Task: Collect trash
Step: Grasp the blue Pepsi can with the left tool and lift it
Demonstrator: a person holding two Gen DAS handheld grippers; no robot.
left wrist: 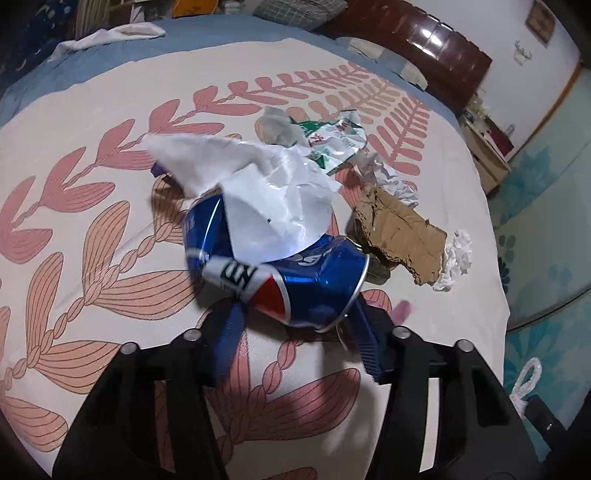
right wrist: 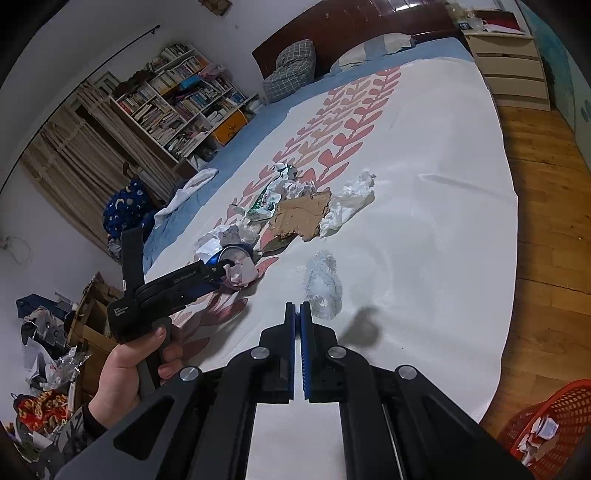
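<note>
A crushed blue Pepsi can (left wrist: 295,280) lies on the bed with white crumpled paper (left wrist: 266,192) draped over it. My left gripper (left wrist: 295,325) has its blue pads on either side of the can and appears shut on it; it also shows in the right wrist view (right wrist: 221,271) at the can (right wrist: 232,255). Behind lie a torn cardboard piece (left wrist: 402,229), a green-white wrapper (left wrist: 332,142), and white tissue (left wrist: 456,258). My right gripper (right wrist: 297,314) is shut and empty above the sheet, near a white fluffy scrap (right wrist: 323,284).
A red plastic basket (right wrist: 554,424) holding some paper stands on the wooden floor at lower right. The bed sheet (right wrist: 424,221) has a leaf pattern. A bedside drawer unit (right wrist: 506,70), headboard (right wrist: 332,29) and bookshelf (right wrist: 177,96) stand beyond.
</note>
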